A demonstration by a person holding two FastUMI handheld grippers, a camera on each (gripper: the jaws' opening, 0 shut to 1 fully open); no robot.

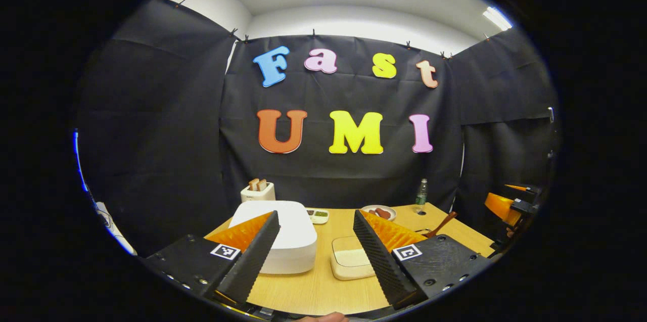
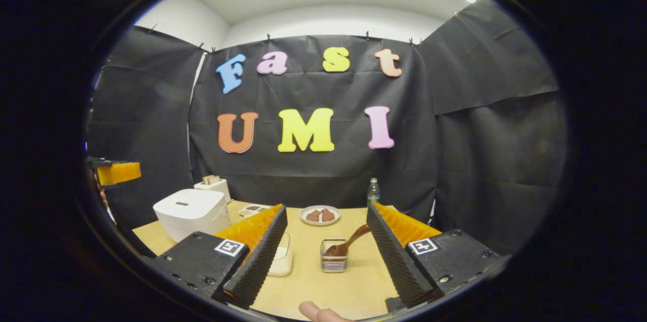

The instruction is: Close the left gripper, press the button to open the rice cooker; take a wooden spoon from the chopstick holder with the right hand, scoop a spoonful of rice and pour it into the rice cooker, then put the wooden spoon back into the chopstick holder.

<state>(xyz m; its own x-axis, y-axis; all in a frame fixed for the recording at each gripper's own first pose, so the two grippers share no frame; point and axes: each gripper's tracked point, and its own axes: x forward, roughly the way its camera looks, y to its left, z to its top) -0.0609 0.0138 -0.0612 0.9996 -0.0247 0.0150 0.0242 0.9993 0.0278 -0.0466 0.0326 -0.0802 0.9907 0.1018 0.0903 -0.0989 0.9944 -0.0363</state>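
The white rice cooker [image 1: 290, 243] stands shut on the wooden table, just beyond my left gripper [image 1: 316, 213], which is open and holds nothing. A pale square rice container [image 1: 349, 259] sits to the cooker's right. In the right gripper view the wooden spoon [image 2: 351, 241] leans in the wire chopstick holder [image 2: 334, 261], straight ahead between the fingers of my open right gripper [image 2: 327, 207], some way off. That view also has the rice cooker [image 2: 192, 213] at the left and the rice container [image 2: 282, 260] partly behind one finger. The spoon's handle [image 1: 442, 223] pokes up at the right in the left gripper view.
A toaster [image 1: 258, 190] with bread stands behind the cooker. A plate of brown food [image 2: 320, 215], a small dish [image 1: 318, 215] and a bottle [image 2: 373, 191] stand at the table's back. The other gripper [image 2: 119, 173] hovers at the left edge. A thumb [image 2: 318, 312] is at the bottom.
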